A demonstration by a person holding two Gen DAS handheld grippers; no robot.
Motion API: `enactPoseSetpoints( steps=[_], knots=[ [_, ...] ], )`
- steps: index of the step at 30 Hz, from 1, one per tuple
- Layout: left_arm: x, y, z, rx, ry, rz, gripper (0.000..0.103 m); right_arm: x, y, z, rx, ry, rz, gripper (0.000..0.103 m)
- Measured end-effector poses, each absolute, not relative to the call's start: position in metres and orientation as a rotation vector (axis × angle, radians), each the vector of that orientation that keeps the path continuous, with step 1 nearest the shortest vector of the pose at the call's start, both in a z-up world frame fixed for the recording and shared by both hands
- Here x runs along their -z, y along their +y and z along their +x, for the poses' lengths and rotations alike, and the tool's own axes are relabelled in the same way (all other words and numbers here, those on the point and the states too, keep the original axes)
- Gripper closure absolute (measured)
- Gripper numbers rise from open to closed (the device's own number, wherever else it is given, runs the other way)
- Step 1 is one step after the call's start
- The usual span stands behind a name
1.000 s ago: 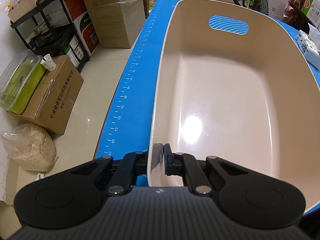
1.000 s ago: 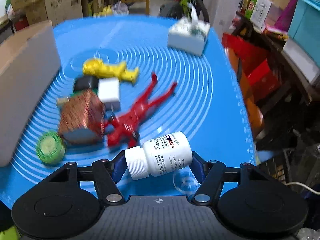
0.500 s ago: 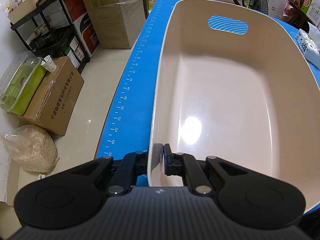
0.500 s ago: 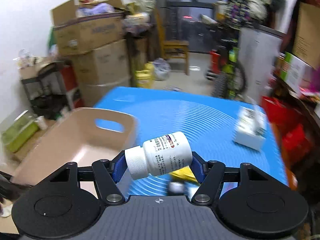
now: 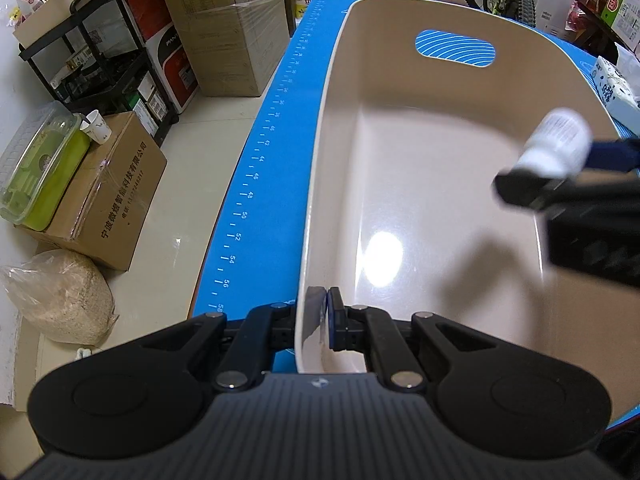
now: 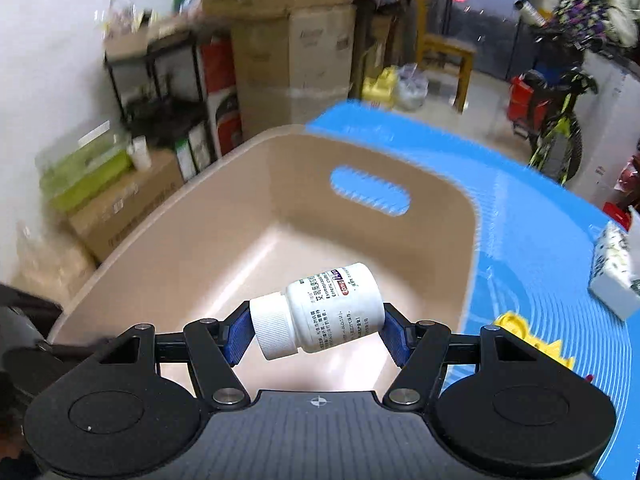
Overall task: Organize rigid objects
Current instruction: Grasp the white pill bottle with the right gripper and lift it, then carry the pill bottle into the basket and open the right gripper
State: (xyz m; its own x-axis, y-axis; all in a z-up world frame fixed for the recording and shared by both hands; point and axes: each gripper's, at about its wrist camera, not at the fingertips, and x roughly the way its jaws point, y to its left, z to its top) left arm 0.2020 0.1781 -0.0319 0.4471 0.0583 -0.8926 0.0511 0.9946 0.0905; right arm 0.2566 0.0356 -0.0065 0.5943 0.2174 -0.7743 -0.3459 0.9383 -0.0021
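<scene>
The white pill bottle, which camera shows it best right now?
The right wrist view: the white pill bottle sits centred and sharp between the right gripper pads, label and ribbed cap visible, above the beige bin. In the left wrist view it is blurred at the right edge.

Left wrist: we look steeply down, close over the beige bin's [image 5: 420, 168] near rim.
Right wrist: we look down from above the bin's right side.
Shared: the bin's interior.

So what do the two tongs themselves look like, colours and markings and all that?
Both look alike: the left tongs and right tongs have matte black linkage arms with silver pivot bolts, blue pads at the fingertips, a ribbed dark grey body with a small crosshair mark, and round black discs either side. No cables or sleeves show.
</scene>
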Motion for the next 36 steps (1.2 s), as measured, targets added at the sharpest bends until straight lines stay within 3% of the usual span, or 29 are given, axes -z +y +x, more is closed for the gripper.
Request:
enactPoseSetpoints(
  steps=[11, 17, 28, 36],
  knots=[
    [0.032, 0.177, 0.202, -0.003, 1.108, 0.109, 0.094, 0.025, 0.060, 0.263, -0.320, 0.968, -0.247, 0.034],
    [0.033, 0.177, 0.202, -0.003, 1.107, 0.110, 0.093, 0.001, 0.041, 0.254, -0.339, 0.901, -0.187, 0.025],
    [0.033, 0.177, 0.202, -0.004, 1.108, 0.110, 0.093, -0.047, -0.032, 0.233, -0.259, 0.787, -0.053, 0.020],
    [0.033, 0.177, 0.202, -0.005, 1.108, 0.111, 0.093, -0.027, -0.098, 0.206, -0.133, 0.814, -0.044, 0.020]
  ],
)
